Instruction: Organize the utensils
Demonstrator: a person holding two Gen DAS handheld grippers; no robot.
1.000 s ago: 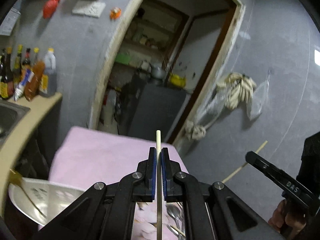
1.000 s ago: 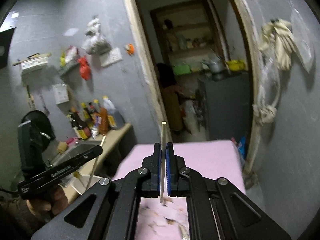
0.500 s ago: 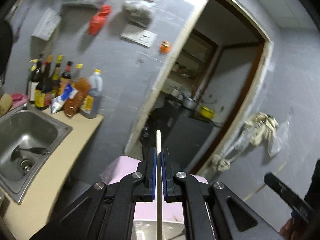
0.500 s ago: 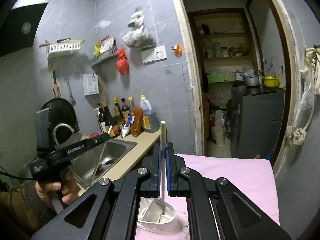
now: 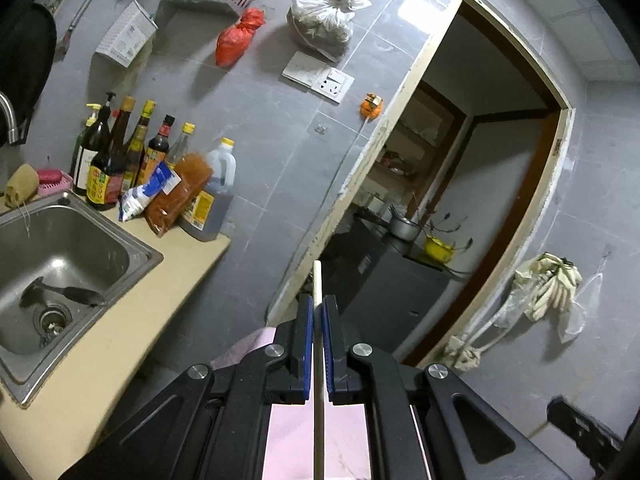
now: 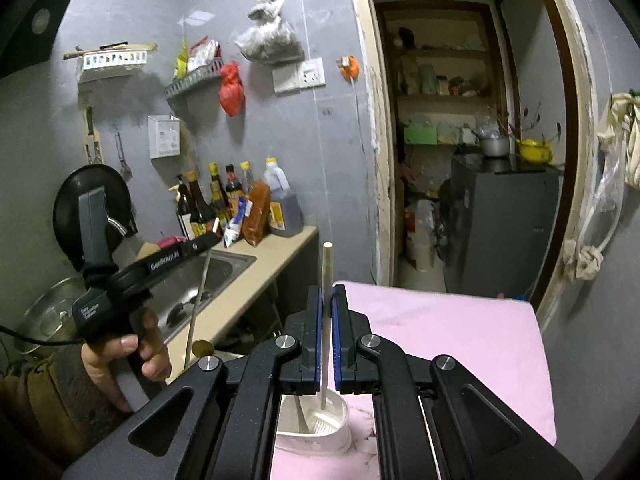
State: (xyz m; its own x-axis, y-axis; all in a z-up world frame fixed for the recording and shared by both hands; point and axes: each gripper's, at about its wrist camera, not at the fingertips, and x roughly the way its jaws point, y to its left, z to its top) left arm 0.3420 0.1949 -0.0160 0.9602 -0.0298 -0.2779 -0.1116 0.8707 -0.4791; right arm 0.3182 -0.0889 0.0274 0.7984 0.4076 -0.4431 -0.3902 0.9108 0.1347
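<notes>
- The left gripper [image 5: 316,312] has its blue-padded jaws clamped on a pale wooden chopstick [image 5: 317,284], which runs straight between the pads and sticks out a little past the fingertips.
- In the right wrist view the same left gripper [image 6: 210,236] shows from the side, held by the person's hand [image 6: 128,356]; its chopstick [image 6: 198,300] slants down in front of the sink.
- The right gripper [image 6: 327,300] is likewise closed tight on a second chopstick [image 6: 326,280], whose top rises above the pads and whose lower end hangs over a white utensil holder [image 6: 320,426].
- The holder stands on a pink cloth [image 6: 460,328] that covers the table, just below the right gripper's frame.
- The pink cloth [image 5: 344,444] also shows under the left gripper.
- To the left lies a beige counter [image 5: 120,344] with a steel sink [image 5: 72,240]; a dark utensil [image 5: 64,290] lies in the basin near the drain.
- Sauce bottles [image 5: 120,152] and a large oil jug [image 5: 212,200] stand at the counter's back edge against the grey tiled wall.
- A red bag [image 5: 238,38] and a clear bag [image 5: 322,20] hang on the wall above.
- An open doorway [image 6: 460,140] leads to a room with shelves.
</notes>
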